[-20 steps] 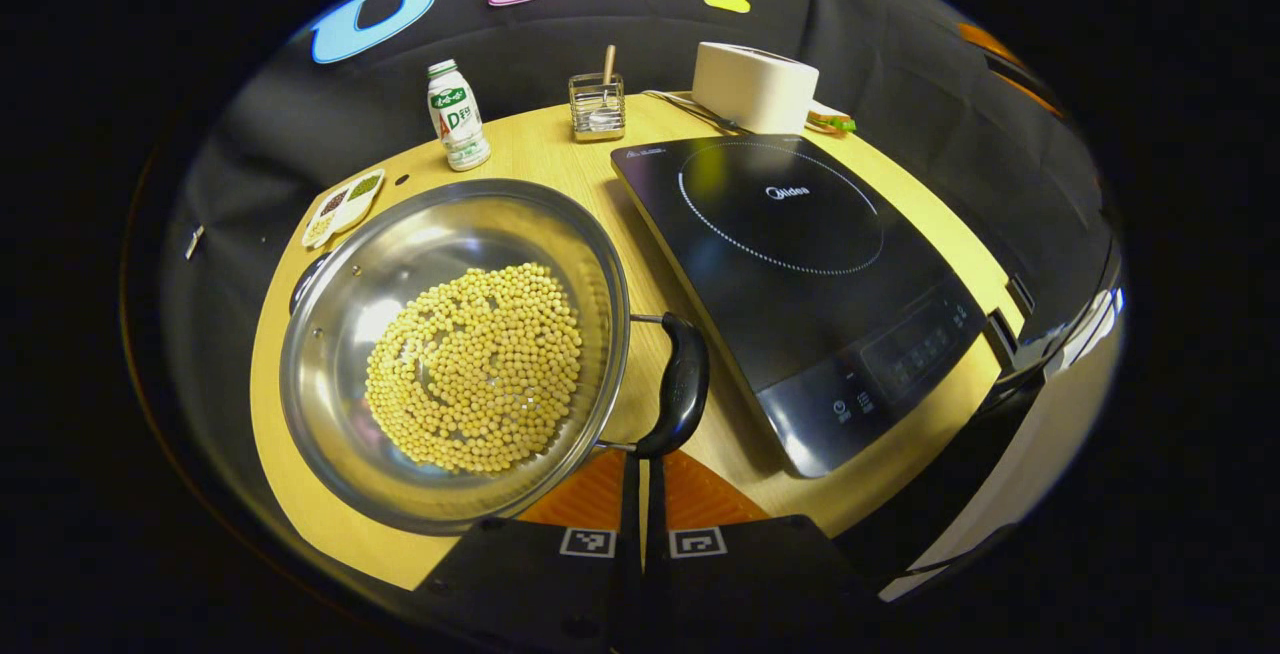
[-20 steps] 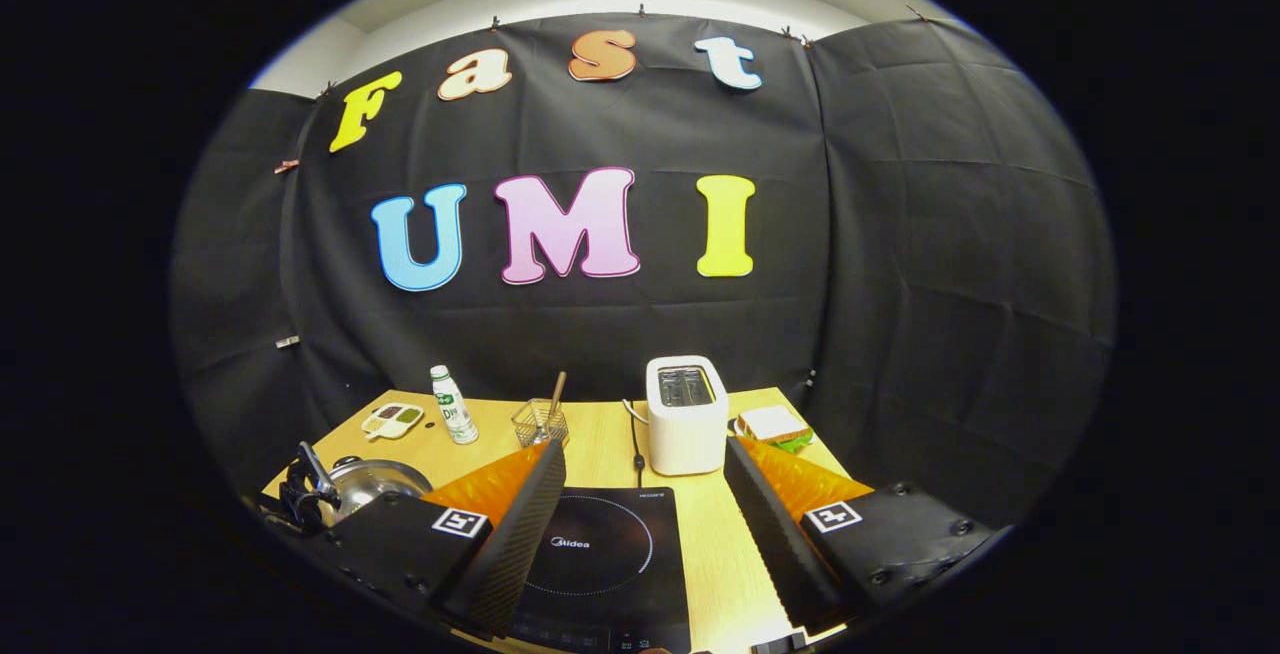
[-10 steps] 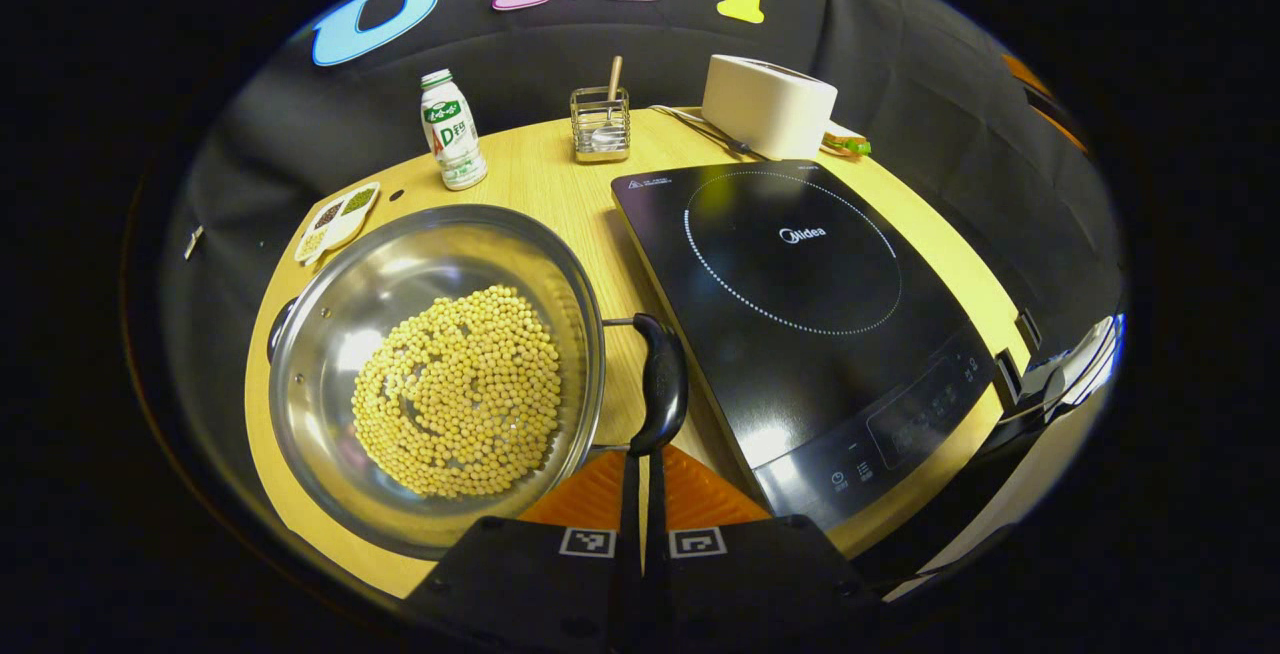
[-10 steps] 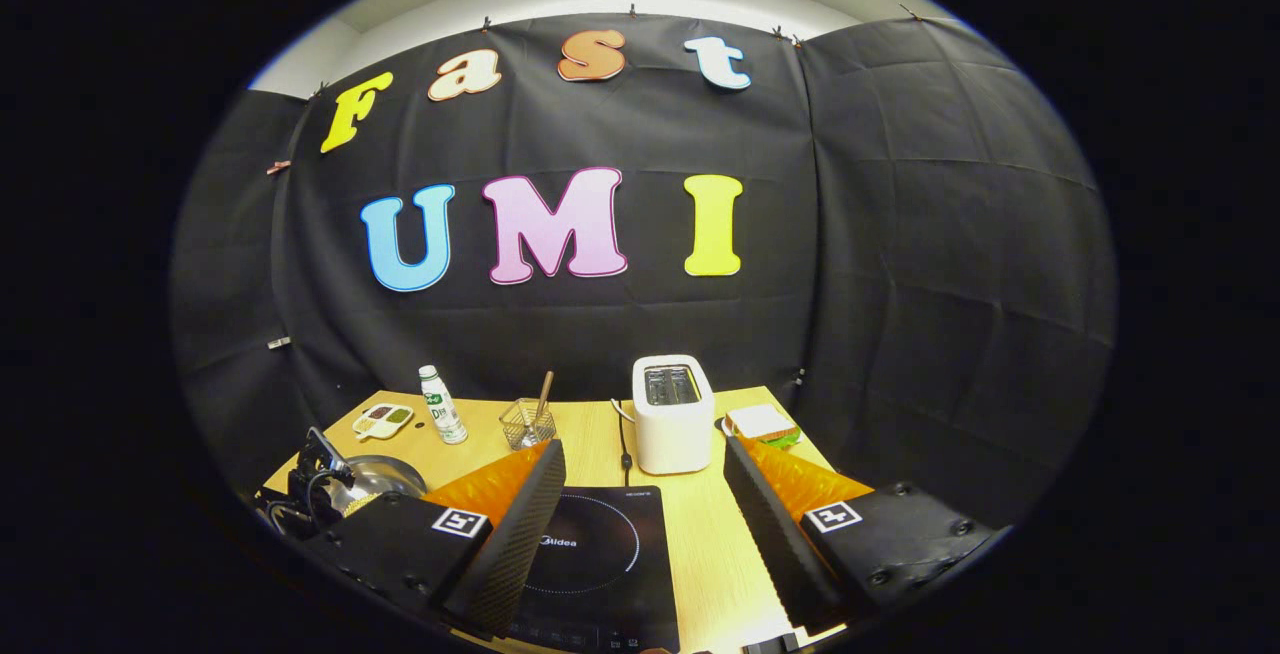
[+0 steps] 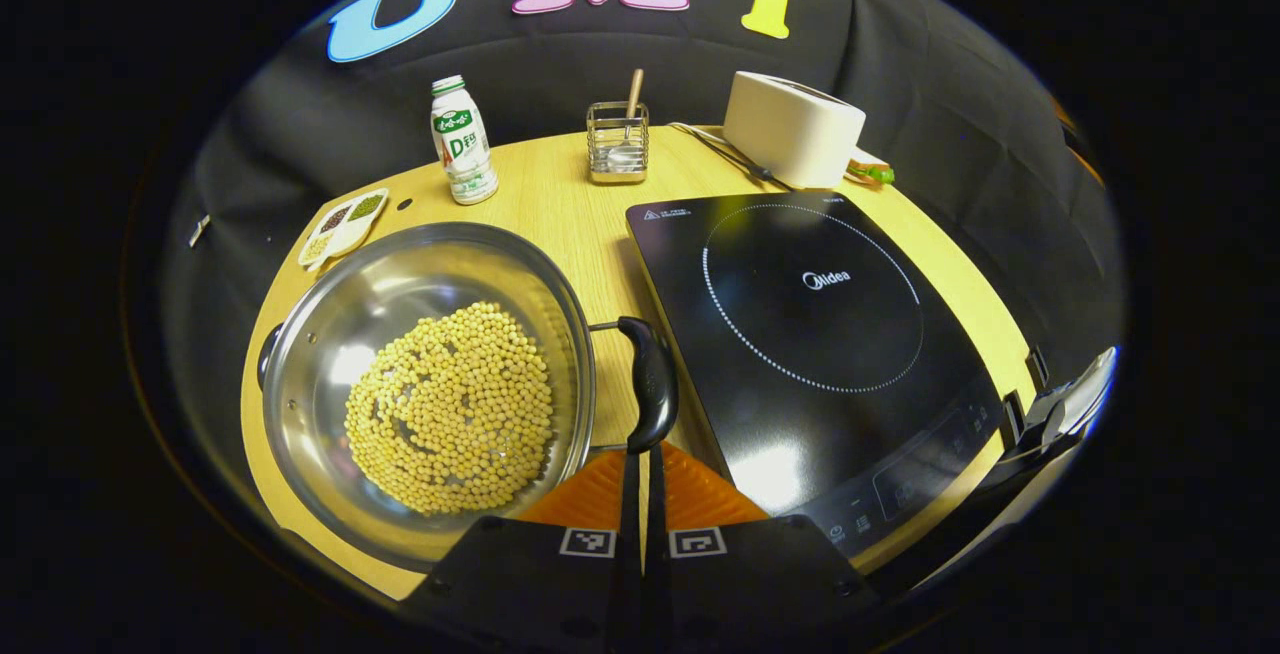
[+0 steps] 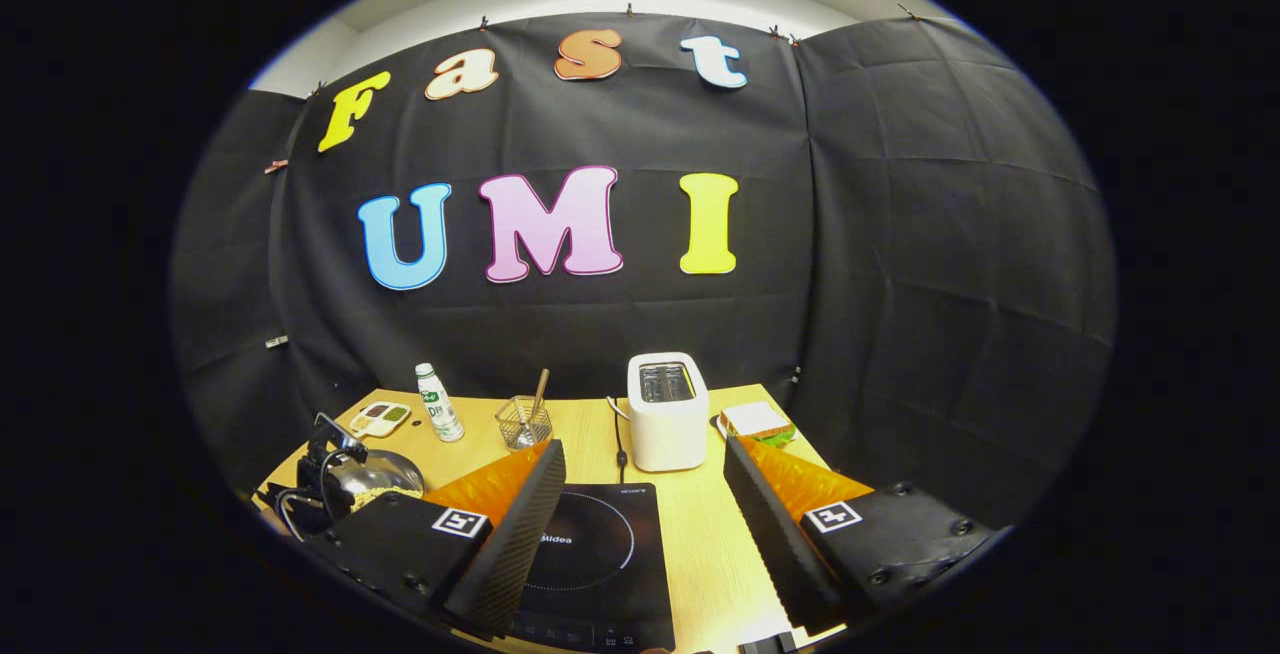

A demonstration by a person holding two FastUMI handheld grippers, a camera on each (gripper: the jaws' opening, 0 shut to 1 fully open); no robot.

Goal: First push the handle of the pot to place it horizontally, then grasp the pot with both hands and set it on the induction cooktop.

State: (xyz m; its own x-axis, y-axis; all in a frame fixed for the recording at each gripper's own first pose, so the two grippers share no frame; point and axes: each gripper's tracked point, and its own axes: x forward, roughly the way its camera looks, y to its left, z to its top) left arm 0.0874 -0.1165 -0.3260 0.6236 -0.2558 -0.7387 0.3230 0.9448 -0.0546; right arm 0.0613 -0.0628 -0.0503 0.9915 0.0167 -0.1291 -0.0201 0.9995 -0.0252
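In the left gripper view, the left gripper has its jaws pressed together, tips just at the near end of the pot's black handle. The steel pot, holding pale beans, sits on the bench just left of the induction cooktop. The beans and the handle show plainly here.

In the right gripper view, the right gripper hangs with jaws spread wide above the cooktop; the pot is small at far left, and a toaster stands behind.

Since a second ago the pot has slid left in the left gripper view, its handle lying straighter.
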